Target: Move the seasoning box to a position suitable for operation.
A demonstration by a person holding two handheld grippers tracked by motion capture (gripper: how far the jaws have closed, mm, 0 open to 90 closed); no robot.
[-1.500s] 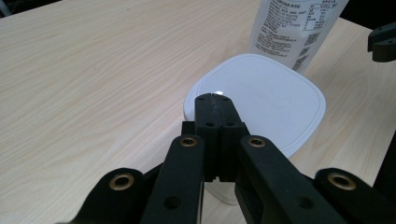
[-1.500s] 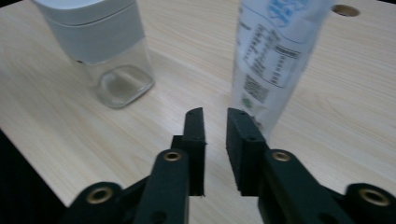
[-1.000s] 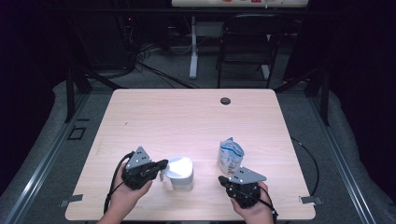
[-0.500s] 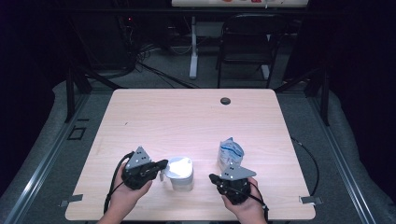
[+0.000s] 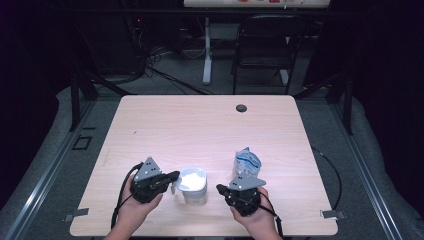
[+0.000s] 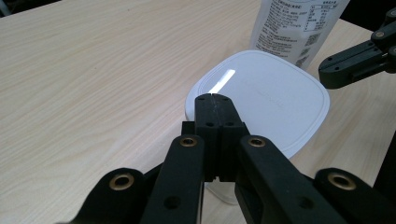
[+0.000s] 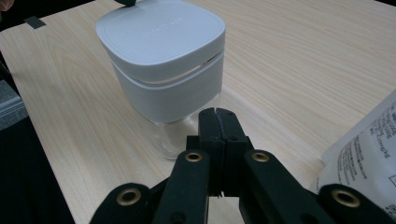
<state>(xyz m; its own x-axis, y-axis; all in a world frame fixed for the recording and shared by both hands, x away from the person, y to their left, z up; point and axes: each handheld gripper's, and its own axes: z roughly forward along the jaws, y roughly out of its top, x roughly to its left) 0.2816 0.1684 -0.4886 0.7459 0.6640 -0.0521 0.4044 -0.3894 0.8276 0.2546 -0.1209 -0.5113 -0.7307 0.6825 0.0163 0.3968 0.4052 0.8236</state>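
Left gripper (image 5: 172,176): jaws pressed together on nothing, tips just at the near edge of the lid; no shift across the last second.
Left hand (image 5: 134,210): wrapped round the tool at the table's near edge, cable trailing down behind it.
Container (image 5: 193,186): clear-walled jar with a white, rounded-square lid (image 6: 261,98), set on the table (image 5: 200,125) between the two tools, near the front edge. Same spot as a second ago. Lid seated, contents not readable.
Change: the right gripper has slid leftward, away from the pouch and toward the jar. Judged: the approach to the jar is under way, with no grasp yet on either side.
Right gripper (image 5: 220,188): jaws closed and empty, tips aimed at the jar's lower clear wall, near but apart from it.
Pouch (image 5: 247,162): white and blue packet standing upright just behind the right tool, printed text on its side; it also rises behind the jar in the left gripper view. Untouched.
In the way: nothing between right tool and jar. Both jaw pairs would need to part before any grip. Pouch sits close to the right tool's flank, a possible knock.
Far field: small dark round fitting (image 5: 241,108) at the table's far edge, chair (image 5: 265,45) beyond; well apart from the work.
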